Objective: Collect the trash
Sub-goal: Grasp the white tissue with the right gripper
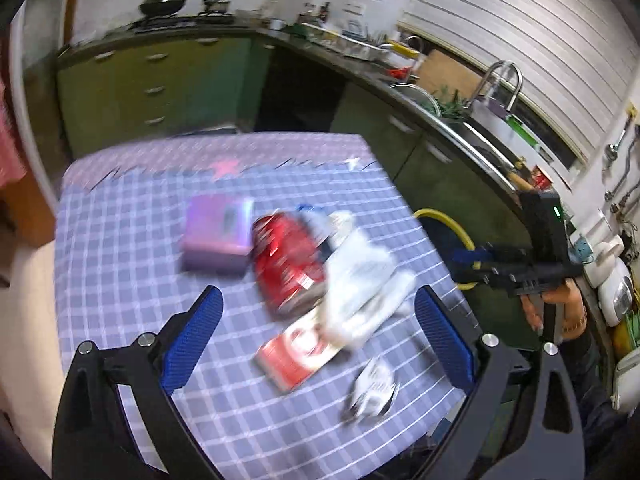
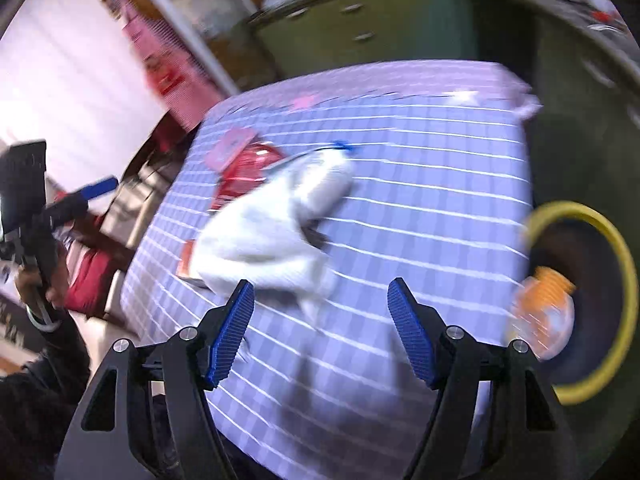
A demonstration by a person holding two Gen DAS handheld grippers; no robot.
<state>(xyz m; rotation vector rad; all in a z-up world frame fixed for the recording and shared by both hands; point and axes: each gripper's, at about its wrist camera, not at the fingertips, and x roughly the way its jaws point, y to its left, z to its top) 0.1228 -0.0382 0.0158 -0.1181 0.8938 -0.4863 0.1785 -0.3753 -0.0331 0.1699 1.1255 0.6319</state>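
Note:
Trash lies on a table with a purple checked cloth [image 1: 120, 240]. There is a crushed red can [image 1: 286, 264], a white crumpled plastic bag [image 1: 364, 280], a flat red packet [image 1: 296, 354], a small crumpled white wrapper [image 1: 374, 390] and a purple box [image 1: 218, 236]. My left gripper [image 1: 318, 320] is open above the near side of the pile. My right gripper [image 2: 320, 312] is open and empty over the cloth [image 2: 420, 208], just short of the white bag [image 2: 272, 224]. A blurred orange and clear item [image 2: 544, 316] hangs over the yellow-rimmed bin [image 2: 592, 296].
The bin stands off the table's right edge, also in the left wrist view [image 1: 452, 236]. Green cabinets [image 1: 160, 84] and a counter with a sink and tap [image 1: 500, 88] run behind and to the right. The right gripper shows in the left wrist view [image 1: 472, 264].

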